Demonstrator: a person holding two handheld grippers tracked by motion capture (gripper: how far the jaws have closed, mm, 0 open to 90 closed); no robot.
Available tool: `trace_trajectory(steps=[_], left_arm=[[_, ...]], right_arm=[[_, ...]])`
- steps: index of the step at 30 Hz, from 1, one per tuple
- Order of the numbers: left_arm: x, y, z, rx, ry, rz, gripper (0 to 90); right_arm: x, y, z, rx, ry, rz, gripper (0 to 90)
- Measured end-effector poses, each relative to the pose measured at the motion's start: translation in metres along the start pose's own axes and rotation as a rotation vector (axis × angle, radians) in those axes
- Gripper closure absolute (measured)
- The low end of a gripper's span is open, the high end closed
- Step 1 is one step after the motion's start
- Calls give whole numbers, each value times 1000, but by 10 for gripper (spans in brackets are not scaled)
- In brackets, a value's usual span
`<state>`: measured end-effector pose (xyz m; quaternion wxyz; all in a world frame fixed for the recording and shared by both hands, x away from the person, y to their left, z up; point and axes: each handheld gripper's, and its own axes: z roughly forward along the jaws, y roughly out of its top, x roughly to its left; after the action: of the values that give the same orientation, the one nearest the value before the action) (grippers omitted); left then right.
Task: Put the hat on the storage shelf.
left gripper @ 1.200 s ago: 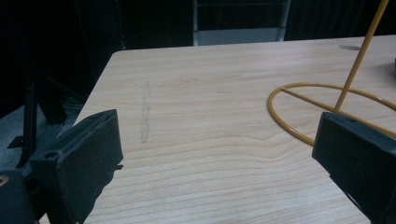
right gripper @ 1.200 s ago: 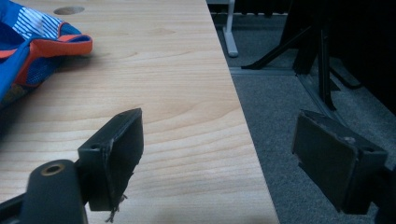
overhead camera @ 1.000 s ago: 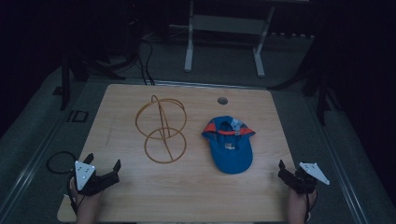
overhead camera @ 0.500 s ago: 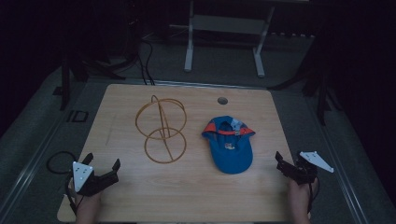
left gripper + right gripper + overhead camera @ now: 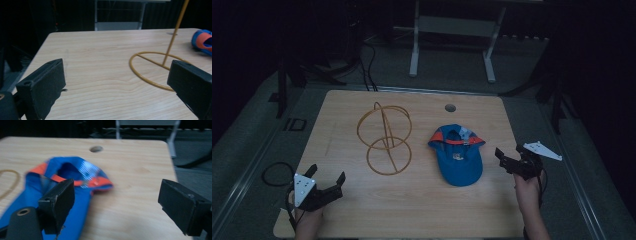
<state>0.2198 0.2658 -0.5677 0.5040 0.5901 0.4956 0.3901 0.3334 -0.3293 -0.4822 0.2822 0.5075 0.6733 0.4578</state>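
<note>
**Two open hand-held grippers, the right one closing in on the cap**

Two hand-held grippers sit low at the near edge of the counter (image 5: 422, 200), both with jaws spread wide and empty. The right hand-held gripper (image 5: 508, 159) has drifted in from the counter's right edge over the last second and now hangs just right of the blue cap (image 5: 458, 156), which lies flat on the counter, right of the wire stand (image 5: 384, 139). That points to a first grasp at the cap. The left hand-held gripper (image 5: 326, 181) has barely shifted, near the cap's far-left side, beyond the stand. Bare wood lies around the cap; the right edge is close behind the right hand.
</note>
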Motion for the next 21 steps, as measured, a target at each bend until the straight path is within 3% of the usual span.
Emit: trace_trajectory(steps=[2, 4, 6, 13, 21], left_arm=[[-2, 0, 1, 16, 0, 13, 20], [-3, -1, 2, 36, 6, 43, 37], [-3, -2, 2, 43, 1, 45, 36], [-9, -1, 2, 47, -28, 61, 36], [-8, -1, 3, 49, -36, 51, 36]], right_arm=[[5, 7, 4, 3, 4, -7, 134], [8, 13, 7, -6, 63, -7, 121], [11, 16, 10, -4, 63, -11, 125], [31, 33, 38, 20, 148, -70, 155], [42, 40, 71, 50, 160, -101, 205]])
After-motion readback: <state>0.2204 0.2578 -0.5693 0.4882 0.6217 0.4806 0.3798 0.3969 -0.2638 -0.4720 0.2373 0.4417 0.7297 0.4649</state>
